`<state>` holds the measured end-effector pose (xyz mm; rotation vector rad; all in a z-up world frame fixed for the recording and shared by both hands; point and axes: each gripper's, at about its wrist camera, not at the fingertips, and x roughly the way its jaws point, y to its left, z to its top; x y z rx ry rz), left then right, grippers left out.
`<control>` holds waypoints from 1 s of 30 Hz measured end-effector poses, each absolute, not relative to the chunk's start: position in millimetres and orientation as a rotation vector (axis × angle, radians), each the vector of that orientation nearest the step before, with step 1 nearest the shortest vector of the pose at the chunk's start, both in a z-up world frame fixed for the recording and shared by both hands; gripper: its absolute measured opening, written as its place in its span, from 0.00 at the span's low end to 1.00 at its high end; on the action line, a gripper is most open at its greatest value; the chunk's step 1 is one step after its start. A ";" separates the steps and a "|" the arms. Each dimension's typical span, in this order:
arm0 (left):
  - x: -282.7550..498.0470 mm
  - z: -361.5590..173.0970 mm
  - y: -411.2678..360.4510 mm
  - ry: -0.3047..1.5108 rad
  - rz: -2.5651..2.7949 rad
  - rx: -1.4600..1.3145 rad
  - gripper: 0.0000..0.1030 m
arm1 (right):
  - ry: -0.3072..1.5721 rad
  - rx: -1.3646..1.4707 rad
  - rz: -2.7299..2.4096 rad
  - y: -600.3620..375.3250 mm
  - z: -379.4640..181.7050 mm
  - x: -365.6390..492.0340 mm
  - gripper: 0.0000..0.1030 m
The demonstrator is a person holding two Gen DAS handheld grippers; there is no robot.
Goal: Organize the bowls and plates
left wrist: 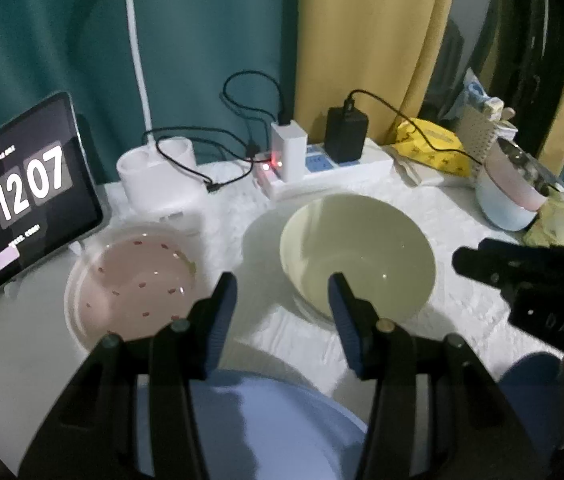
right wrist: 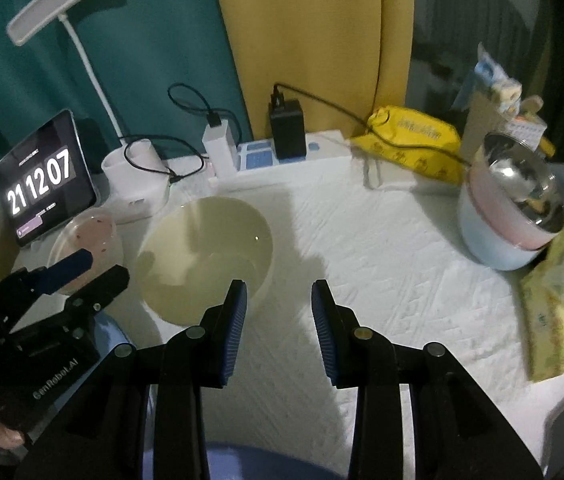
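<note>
While I line up from the left wrist, left gripper [left wrist: 282, 286] hangs open, nothing between the pads; cream bowl [left wrist: 358, 256] empty, pink speckled bowl [left wrist: 133, 276] empty, blue plate [left wrist: 257, 424] nearest. Right wrist: right gripper [right wrist: 279, 294] open, empty, beside the cream bowl's rim; I'd straddle it squarely.

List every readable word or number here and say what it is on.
"21 12 07": tablet screen, clock digits.
"GenRobot.AI": side of the left tool, seen from the right wrist.
Small lines on the tablet, print on the yellow bag and lettering on the right tool body: too blurred to read.
</note>
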<state>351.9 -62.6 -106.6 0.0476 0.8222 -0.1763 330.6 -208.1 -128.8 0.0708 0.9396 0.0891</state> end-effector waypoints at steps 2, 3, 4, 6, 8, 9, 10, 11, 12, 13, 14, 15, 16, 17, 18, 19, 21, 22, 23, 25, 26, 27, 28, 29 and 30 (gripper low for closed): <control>359.6 -112.4 -62.4 0.845 -0.171 0.035 0.48 | 0.965 0.088 0.091 -206.5 -136.1 338.9 0.34; 362.7 -115.3 -62.4 0.856 -0.167 0.030 0.48 | 0.970 0.090 0.090 -206.2 -138.3 341.7 0.34; 366.1 -118.3 -62.5 0.871 -0.164 0.025 0.48 | 0.978 0.091 0.088 -205.2 -141.4 345.3 0.34; 371.5 -124.5 -63.8 0.892 -0.165 0.023 0.48 | 0.995 0.097 0.086 -204.0 -147.2 351.4 0.34; 374.6 -129.1 -65.0 0.902 -0.169 0.025 0.48 | 1.015 0.106 0.089 -202.6 -153.7 357.9 0.34; 375.8 -130.6 -65.3 0.904 -0.174 0.023 0.48 | 1.023 0.106 0.088 -202.0 -157.1 361.1 0.34; 376.8 -131.3 -65.9 0.906 -0.175 0.025 0.48 | 1.031 0.107 0.088 -202.3 -159.9 363.6 0.34; 377.8 -131.5 -66.4 0.907 -0.176 0.029 0.48 | 1.038 0.109 0.088 -202.2 -162.1 365.7 0.34; 378.8 -132.0 -66.8 0.908 -0.176 0.032 0.48 | 1.046 0.113 0.092 -202.2 -164.4 368.2 0.34; 379.8 -132.9 -67.4 0.911 -0.179 0.032 0.48 | 1.050 0.115 0.093 -201.9 -165.2 369.2 0.34; 381.2 -133.2 -67.7 0.913 -0.181 0.031 0.48 | 1.054 0.115 0.091 -201.8 -165.9 371.0 0.34; 381.7 -133.5 -67.5 0.914 -0.183 0.031 0.48 | 1.053 0.112 0.091 -201.5 -166.4 372.4 0.34; 382.3 -134.0 -67.8 0.913 -0.182 0.031 0.48 | 1.054 0.111 0.091 -201.7 -166.6 373.0 0.34; 382.7 -134.3 -68.1 0.912 -0.183 0.032 0.48 | 1.057 0.111 0.093 -201.6 -167.4 373.9 0.34; 382.6 -134.6 -68.4 0.910 -0.185 0.033 0.48 | 1.059 0.111 0.093 -201.2 -168.2 374.9 0.34; 383.1 -134.9 -68.6 0.908 -0.185 0.034 0.48 | 1.060 0.111 0.094 -200.8 -169.0 375.3 0.34; 383.2 -135.8 -69.6 0.904 -0.191 0.035 0.47 | 1.066 0.106 0.095 -199.4 -172.3 375.8 0.34; 383.2 -136.1 -70.3 0.901 -0.195 0.036 0.47 | 1.066 0.105 0.100 -198.8 -173.9 375.8 0.34; 383.0 -136.3 -71.2 0.899 -0.197 0.039 0.47 | 1.065 0.103 0.100 -198.3 -174.1 375.7 0.34; 382.5 -136.8 -72.6 0.898 -0.207 0.044 0.46 | 1.060 0.090 0.096 -196.6 -174.3 375.8 0.34; 382.1 -136.6 -72.9 0.895 -0.212 0.042 0.44 | 1.058 0.083 0.097 -195.9 -174.7 375.8 0.34; 381.6 -136.4 -73.1 0.892 -0.221 0.040 0.41 | 1.057 0.079 0.099 -195.6 -175.0 375.8 0.34; 381.3 -136.2 -73.5 0.890 -0.226 0.038 0.36 | 1.056 0.074 0.105 -194.6 -175.6 375.7 0.34; 380.8 -135.8 -74.1 0.889 -0.234 0.037 0.35 | 1.055 0.071 0.110 -193.6 -176.0 375.8 0.33; 380.5 -135.7 -75.0 0.887 -0.241 0.038 0.33 | 1.054 0.067 0.115 -192.8 -176.3 375.8 0.33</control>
